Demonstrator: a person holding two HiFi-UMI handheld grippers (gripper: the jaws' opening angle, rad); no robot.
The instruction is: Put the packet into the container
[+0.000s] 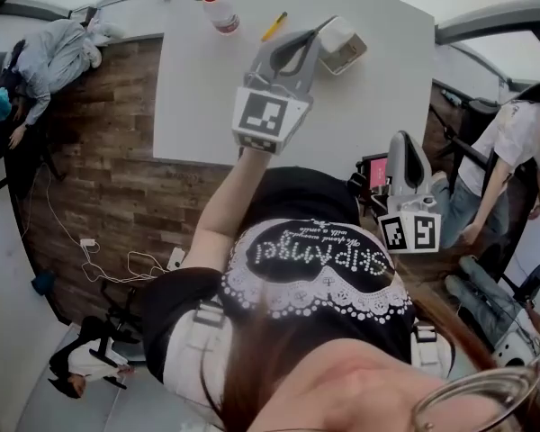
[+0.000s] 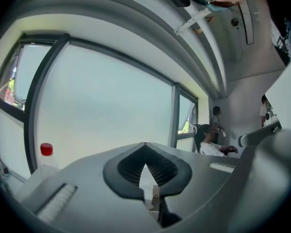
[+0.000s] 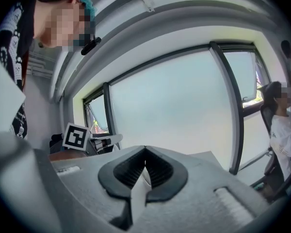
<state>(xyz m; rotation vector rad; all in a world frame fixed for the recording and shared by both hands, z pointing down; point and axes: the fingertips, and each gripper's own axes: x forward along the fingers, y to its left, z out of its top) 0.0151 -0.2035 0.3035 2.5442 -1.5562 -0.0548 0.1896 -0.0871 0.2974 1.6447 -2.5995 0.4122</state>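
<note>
Apparently you are mid-task. At the far right corner of the white rectangular table, your grey left gripper, jaws pressed together, meets the shallow tan-lined container. The small white packet sits just above the container's rim; whether it is pinched or already dropped in cannot be told. Your right gripper, closed on nothing, hangs off the table's right edge.

- A white table stands on a wood-plank floor.
- A clear plastic bottle with a red cap stands near the table's far edge.
- A yellow pen lies just right of the bottle.
- A white container sits beyond the pen, near the right edge.
</note>
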